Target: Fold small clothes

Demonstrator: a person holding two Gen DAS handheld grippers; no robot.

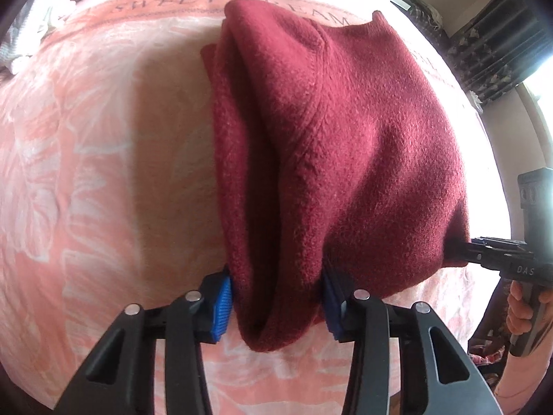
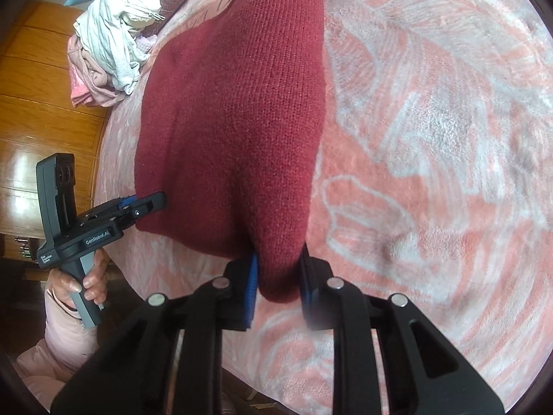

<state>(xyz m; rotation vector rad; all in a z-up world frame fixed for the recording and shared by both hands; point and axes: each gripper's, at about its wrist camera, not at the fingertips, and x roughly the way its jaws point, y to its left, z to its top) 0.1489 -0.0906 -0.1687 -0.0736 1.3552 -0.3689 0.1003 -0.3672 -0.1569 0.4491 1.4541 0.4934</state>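
Both tools grip the maroon knit garment (image 1: 345,138) by its near edge: the left tool (image 1: 276,307) is clenched on a thick fold of it, the right tool (image 2: 278,287) pinches the other corner. It lies folded on a bed covered by a pink floral blanket (image 1: 103,138). More crumpled clothes (image 2: 110,41) are heaped at the bed's far edge, beside wooden furniture (image 2: 41,86).

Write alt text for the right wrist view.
The right gripper pinches a corner of a dark red knit garment on a pink floral blanket. The left gripper clamps its other near corner; crumpled clothes lie beyond.
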